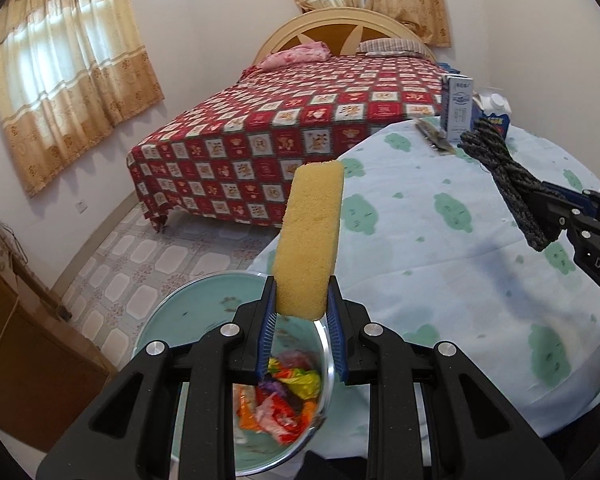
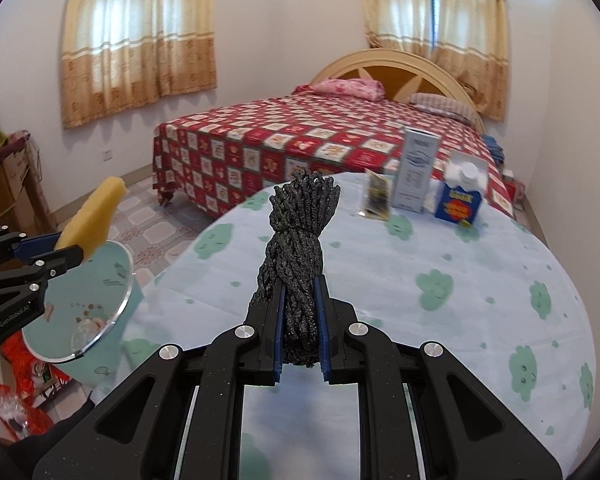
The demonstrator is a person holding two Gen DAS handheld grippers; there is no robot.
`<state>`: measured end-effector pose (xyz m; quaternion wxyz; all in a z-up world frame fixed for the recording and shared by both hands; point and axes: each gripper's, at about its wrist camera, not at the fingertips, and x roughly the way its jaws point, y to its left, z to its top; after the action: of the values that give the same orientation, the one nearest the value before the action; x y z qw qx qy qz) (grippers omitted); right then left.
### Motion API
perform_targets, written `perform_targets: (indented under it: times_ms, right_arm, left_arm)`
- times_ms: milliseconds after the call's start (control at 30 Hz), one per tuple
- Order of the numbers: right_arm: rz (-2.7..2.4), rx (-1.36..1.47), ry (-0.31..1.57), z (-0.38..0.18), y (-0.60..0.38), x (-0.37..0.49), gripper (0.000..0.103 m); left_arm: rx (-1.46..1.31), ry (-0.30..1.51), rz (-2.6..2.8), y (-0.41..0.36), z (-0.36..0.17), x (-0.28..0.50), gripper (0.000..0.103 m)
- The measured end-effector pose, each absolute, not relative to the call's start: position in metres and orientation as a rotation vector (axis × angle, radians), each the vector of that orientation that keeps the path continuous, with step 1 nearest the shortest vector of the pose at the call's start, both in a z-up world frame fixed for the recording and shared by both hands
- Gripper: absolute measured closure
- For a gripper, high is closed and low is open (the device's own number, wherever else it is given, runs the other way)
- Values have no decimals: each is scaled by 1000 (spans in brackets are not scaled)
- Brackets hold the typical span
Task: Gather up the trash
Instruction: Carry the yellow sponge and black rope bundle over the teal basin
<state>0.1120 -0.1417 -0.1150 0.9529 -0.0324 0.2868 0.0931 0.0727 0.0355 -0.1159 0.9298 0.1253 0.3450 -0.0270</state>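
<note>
With my left gripper (image 1: pixel 300 312) clenching the sponge (image 1: pixel 308 240) above the bin (image 1: pixel 160 320) beside the table's edge and my right gripper (image 2: pixel 300 316) gripping the rope bundle (image 2: pixel 300 232), dropping comes next.

The yellow foam sponge block (image 1: pixel 309 240) shows a coarse, porous, matt face. The dark grey braided rope bundle (image 2: pixel 296 256) looks fibrous and rough. The left gripper (image 1: pixel 302 320) and right gripper (image 2: pixel 300 320) are matt black plastic with ribbed blue pads and bright metal screw heads. The pale blue table cloth with green cloud print (image 2: pixel 440 300) is soft matt fabric. The teal plastic trash bin (image 1: pixel 188 312) carries a shiny metal rim and holds glossy crinkled wrappers (image 1: pixel 288 396). The blue-and-white cartons (image 2: pixel 414 176) appear as smooth printed paperboard.
</note>
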Motion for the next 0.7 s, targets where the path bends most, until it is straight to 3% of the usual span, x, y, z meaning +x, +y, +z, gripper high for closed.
perform_targets:
  times_ms: [700]
  right_arm:
    - [291, -145, 561, -113, -80, 101, 89]
  left_arm:
    - [225, 712, 34, 87, -121, 56, 79]
